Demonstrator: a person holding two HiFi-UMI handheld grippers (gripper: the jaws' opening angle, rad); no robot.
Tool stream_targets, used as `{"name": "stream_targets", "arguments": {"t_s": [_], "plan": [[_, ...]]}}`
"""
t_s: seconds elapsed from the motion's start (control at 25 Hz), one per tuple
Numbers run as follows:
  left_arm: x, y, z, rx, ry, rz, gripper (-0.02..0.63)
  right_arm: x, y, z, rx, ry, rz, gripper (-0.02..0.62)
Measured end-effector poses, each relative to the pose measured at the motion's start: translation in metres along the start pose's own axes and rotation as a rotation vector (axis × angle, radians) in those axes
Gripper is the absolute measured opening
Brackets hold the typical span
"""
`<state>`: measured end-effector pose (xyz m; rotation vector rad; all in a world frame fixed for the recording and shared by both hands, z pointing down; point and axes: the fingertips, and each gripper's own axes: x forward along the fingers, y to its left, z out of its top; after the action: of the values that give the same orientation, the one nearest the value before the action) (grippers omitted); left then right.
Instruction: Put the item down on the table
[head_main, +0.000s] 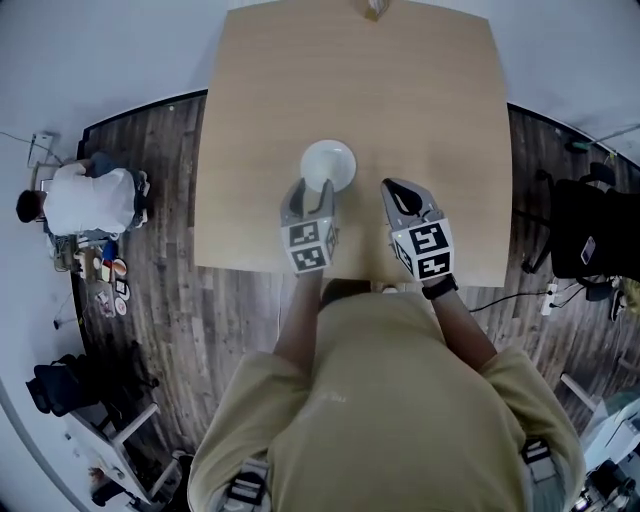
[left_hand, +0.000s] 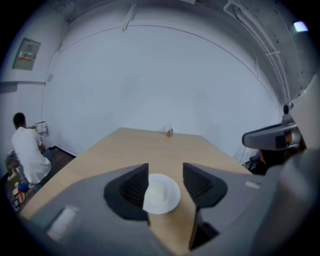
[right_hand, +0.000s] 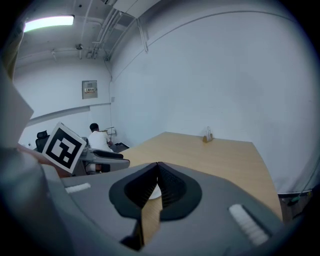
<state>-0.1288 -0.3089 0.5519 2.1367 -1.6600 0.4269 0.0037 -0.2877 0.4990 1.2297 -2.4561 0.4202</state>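
Note:
A white round plate rests on the light wooden table, a little back from its near edge. In the left gripper view the plate carries a pale lump and lies just beyond the jaws. My left gripper is open at the plate's near rim, its jaws standing well apart on either side of it; I cannot tell whether they touch it. My right gripper hovers to the right of the plate, shut with nothing in it. A sliver of the plate shows behind its jaws.
A small condiment holder stands at the table's far edge. A person in a white shirt sits at a desk on the left. A black chair and cables stand to the right on the dark wood floor.

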Motion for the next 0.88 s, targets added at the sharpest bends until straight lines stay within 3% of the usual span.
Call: {"name": "stream_targets", "arguments": {"t_s": [0.36, 0.52, 0.88], "plan": [[-0.099, -0.027, 0.024, 0.026, -0.177, 0.066, 0.133, -0.073, 0.016, 0.002, -0.006, -0.125, -0.028, 0.006], [-0.139, -0.042, 0.032, 0.024, -0.258, 0.087, 0.063, -0.107, 0.031, 0.012, -0.039, -0.209, -0.026, 0.006], [-0.21, -0.083, 0.028, 0.044, -0.352, 0.083, 0.004, -0.171, 0.063, 0.007, -0.093, -0.307, -0.016, 0.006]]}}
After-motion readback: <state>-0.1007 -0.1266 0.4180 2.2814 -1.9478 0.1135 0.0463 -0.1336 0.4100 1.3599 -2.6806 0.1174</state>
